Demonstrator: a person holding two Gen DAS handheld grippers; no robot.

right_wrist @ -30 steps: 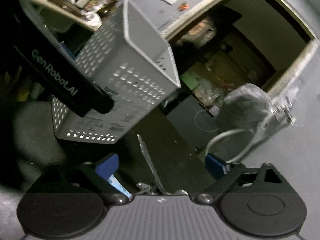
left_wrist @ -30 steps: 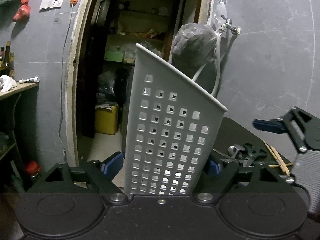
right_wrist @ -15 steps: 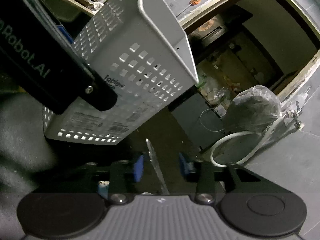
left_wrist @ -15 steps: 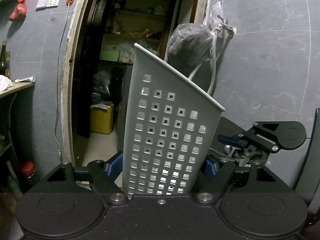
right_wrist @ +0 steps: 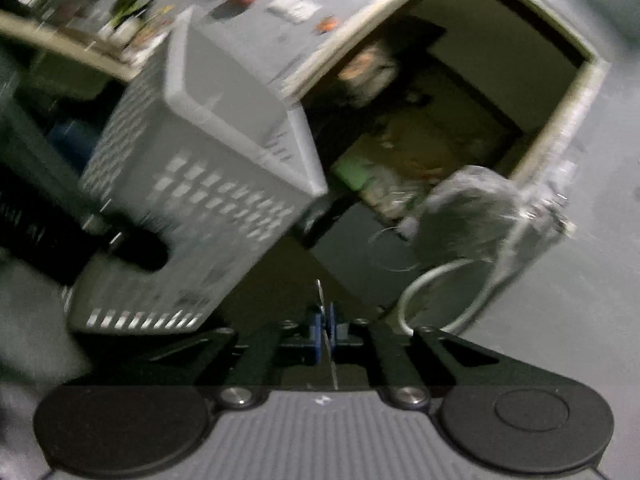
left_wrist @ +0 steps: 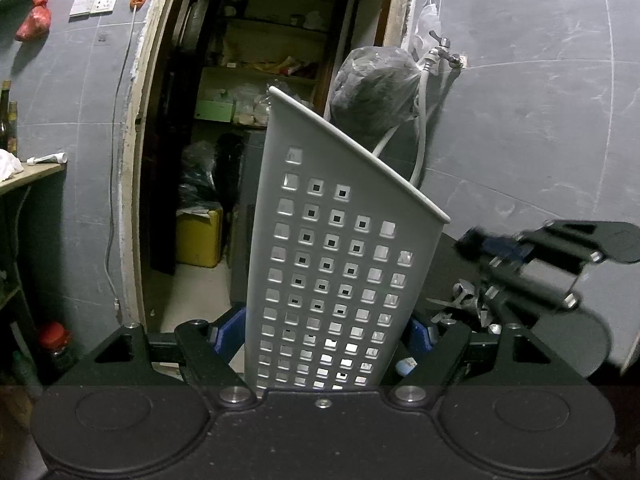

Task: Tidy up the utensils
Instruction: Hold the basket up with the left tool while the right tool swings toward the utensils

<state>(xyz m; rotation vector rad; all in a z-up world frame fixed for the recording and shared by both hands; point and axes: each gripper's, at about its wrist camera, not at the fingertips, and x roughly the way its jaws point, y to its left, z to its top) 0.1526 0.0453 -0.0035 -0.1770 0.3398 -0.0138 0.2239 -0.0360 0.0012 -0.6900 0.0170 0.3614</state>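
Two claws show here, one in each of the person's hands. Left claw [left_wrist: 326, 330] is clamped on the lower part of a tall, pale grey plastic utensil caddy [left_wrist: 340, 264] whose walls are pierced with rows of small square holes; its blue pads press both sides, and the caddy stands tilted, its slanted rim rising toward the doorway [left_wrist: 256, 120] behind. In the right wrist view the same caddy [right_wrist: 208, 208] appears at the left, blurred, with its open mouth turned toward the camera and a printed label on its lower side.

Right claw [right_wrist: 325, 326] is pinched narrow on a thin, flat silver metal utensil [right_wrist: 326, 336], seen edge-on between the blue pads, its tip sticking up past them; what kind of utensil it is cannot be told. From the left wrist view this claw [left_wrist: 486, 250] sits to the right of the caddy, blurred, above a heap of silver metal utensils [left_wrist: 466, 300] lying on the dark counter [left_wrist: 448, 268].

Behind, a grey tiled wall [left_wrist: 540, 120] carries a tap with a white hose [left_wrist: 420, 136] and a dark bundle wrapped in clear plastic [left_wrist: 376, 88].
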